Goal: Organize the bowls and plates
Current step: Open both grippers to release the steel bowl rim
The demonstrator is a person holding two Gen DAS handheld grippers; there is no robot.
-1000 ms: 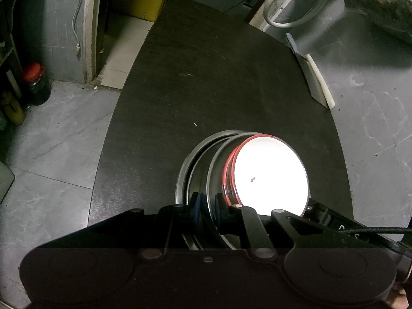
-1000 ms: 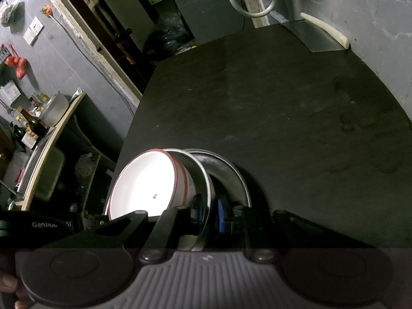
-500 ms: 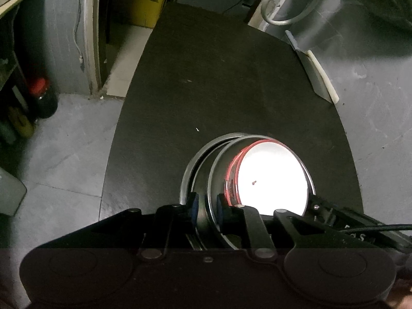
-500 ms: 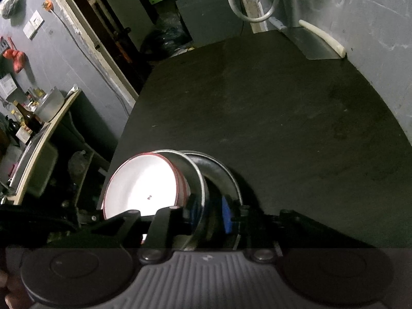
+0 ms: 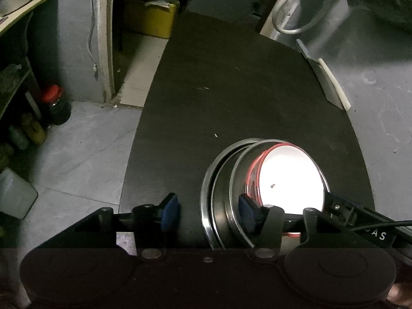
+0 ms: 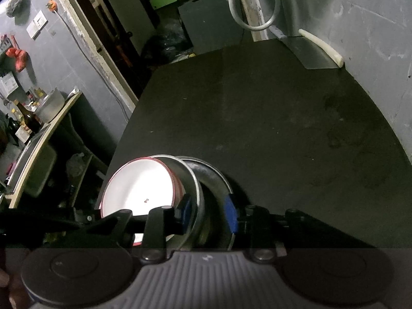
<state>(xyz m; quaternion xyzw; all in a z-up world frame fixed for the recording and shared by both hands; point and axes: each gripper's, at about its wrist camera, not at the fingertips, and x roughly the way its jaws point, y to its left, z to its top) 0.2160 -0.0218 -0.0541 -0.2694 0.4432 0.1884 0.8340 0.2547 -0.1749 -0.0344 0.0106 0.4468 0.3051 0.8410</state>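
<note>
While you look through the left wrist view, your left gripper [image 5: 208, 212] has its blue pads spread wide. One blue pad sits left of the dishes on the dark table [image 5: 231, 82]. The other pad sits inside the shiny metal bowl [image 5: 233, 195], so the two steel rims stand between them and nothing is squeezed. The white bowl with the red rim [image 5: 291, 180] sits inside that metal bowl, and a wider shiny metal plate [image 5: 206, 193] lies under both. The stack rests near you, on the near part of the table. Far off on the right, a cleaver with a pale handle [image 5: 327, 82] leans by the wall.

In the right wrist view, your right gripper [image 6: 208, 209] is also parted, though less wide. The metal rims stand between its blue pads too. I cannot tell if a pad touches a rim. The white bowl glows on the left of the stack.

My guess is the stacking is done for these three dishes. No other plates or bowls show on the table, so little seems left but to pull both grippers away.
</note>
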